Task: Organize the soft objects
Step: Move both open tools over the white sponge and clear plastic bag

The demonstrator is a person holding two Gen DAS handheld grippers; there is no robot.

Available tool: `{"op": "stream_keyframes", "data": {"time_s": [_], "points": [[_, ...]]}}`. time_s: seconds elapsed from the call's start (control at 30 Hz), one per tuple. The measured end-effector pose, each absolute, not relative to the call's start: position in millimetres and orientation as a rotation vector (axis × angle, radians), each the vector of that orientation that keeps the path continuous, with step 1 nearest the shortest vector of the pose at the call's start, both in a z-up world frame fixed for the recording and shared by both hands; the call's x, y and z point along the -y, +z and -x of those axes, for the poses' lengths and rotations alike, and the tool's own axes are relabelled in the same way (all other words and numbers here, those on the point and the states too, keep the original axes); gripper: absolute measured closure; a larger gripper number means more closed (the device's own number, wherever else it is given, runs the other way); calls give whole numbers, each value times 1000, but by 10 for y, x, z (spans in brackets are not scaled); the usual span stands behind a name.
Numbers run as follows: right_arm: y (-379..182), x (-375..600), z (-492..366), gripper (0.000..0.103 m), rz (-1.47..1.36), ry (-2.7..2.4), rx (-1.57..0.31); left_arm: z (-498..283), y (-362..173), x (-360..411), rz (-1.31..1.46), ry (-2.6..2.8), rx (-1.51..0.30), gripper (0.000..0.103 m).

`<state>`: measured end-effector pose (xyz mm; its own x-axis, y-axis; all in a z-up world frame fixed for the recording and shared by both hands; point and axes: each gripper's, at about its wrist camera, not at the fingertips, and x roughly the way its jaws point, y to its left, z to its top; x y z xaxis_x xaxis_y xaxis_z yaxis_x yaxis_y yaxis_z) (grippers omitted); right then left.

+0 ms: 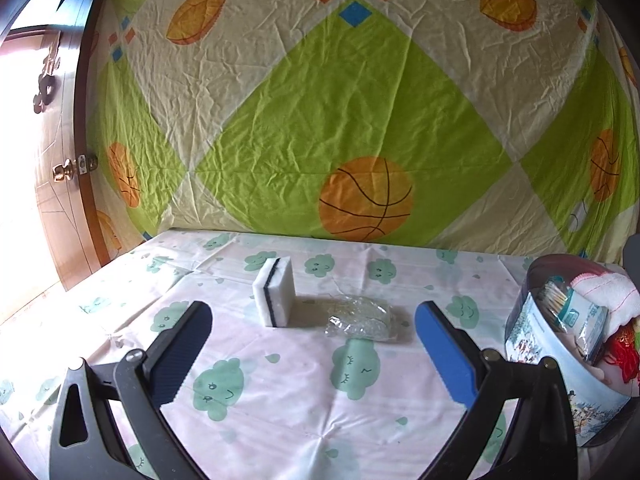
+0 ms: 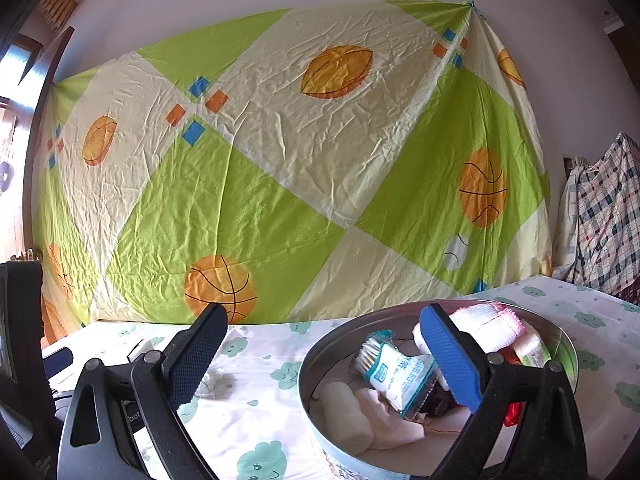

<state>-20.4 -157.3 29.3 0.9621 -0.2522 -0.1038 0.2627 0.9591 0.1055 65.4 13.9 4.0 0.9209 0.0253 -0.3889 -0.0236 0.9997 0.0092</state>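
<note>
A white sponge [image 1: 274, 292] with a dark stripe stands on edge on the table, beyond my open left gripper [image 1: 314, 316]. To its right lies a clear crumpled plastic packet [image 1: 360, 316]. A round tin [image 1: 568, 384] at the right edge holds a cotton swab packet [image 1: 568, 312], a white pink-edged cloth [image 1: 604, 288] and a red item. In the right wrist view my right gripper [image 2: 324, 320] hangs open over that tin's [image 2: 308, 364] left rim. Inside are the swab packet [image 2: 396, 372], the pink-edged cloth [image 2: 488, 324] and pale soft pieces [image 2: 360, 412].
A cloud-print cloth [image 1: 280, 400] covers the table. A green and cream basketball sheet [image 1: 340, 100] hangs behind it. A wooden door [image 1: 52, 160] stands at the left. Plaid fabric [image 2: 604, 216] hangs at the far right. The left gripper's body [image 2: 24, 340] shows at the left edge.
</note>
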Motion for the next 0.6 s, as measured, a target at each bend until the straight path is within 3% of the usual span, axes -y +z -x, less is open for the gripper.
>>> {"op": "stream_keyframes", "data": {"time_s": [0.6], "points": [[191, 1076, -300, 4, -115, -165, -229, -1030, -13, -920, -4, 202, -429, 1]]}}
